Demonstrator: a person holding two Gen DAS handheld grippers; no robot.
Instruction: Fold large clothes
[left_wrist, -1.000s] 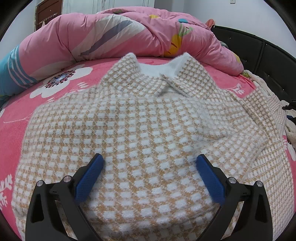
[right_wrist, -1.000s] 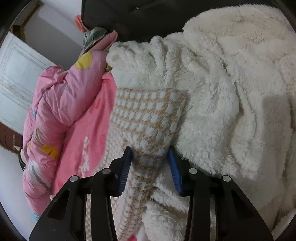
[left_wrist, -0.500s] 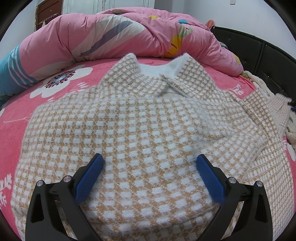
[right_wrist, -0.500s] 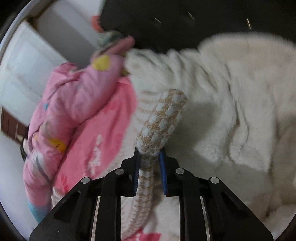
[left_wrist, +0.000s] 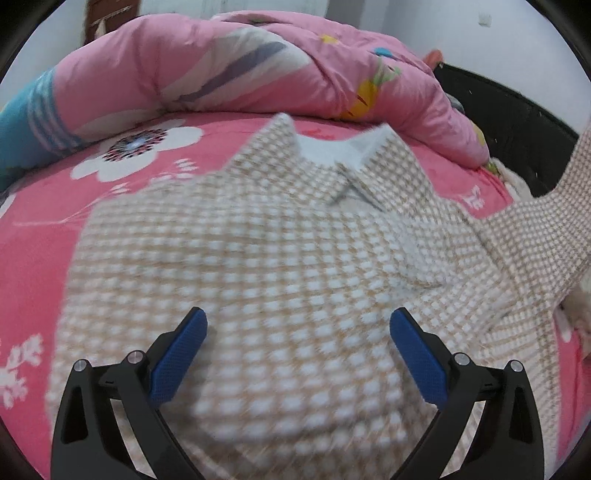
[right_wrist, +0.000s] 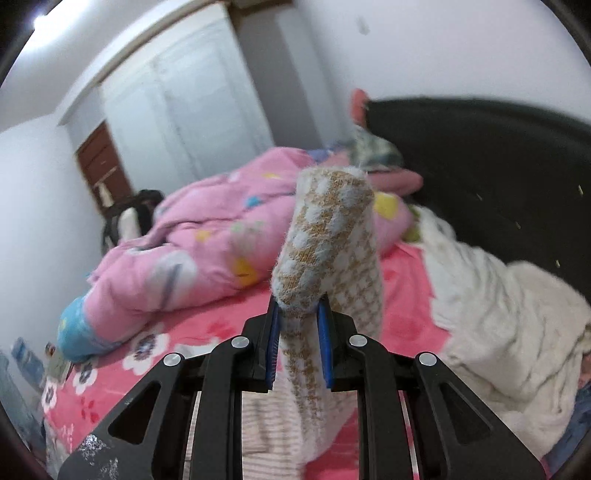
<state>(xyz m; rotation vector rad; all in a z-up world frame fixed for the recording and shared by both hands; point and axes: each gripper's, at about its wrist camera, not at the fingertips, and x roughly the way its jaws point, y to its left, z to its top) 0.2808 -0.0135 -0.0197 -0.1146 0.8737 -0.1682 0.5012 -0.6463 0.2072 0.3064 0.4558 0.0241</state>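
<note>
A large tan-and-white checked sweater (left_wrist: 258, 258) lies spread on the pink flowered bed sheet (left_wrist: 44, 206), collar toward the far side. My left gripper (left_wrist: 297, 325) hovers over its lower body, jaws wide open with nothing pinched. The sweater's right sleeve (left_wrist: 532, 229) rises off the bed toward the upper right edge of the left wrist view. In the right wrist view my right gripper (right_wrist: 298, 317) is shut on that sleeve's cuff end (right_wrist: 328, 236), which sticks up between the blue pads (right_wrist: 324, 347) well above the bed.
A bunched pink quilt (left_wrist: 229, 62) lies along the far side of the bed. A white fluffy blanket (right_wrist: 509, 314) is heaped at the right by the black headboard (right_wrist: 498, 177). White wardrobe doors (right_wrist: 177, 110) stand behind.
My right gripper closed on the sleeve cuff and lifted it high off the white blanket while rolling. In the left wrist view the sleeve now rises at the right; my left gripper rose slightly.
</note>
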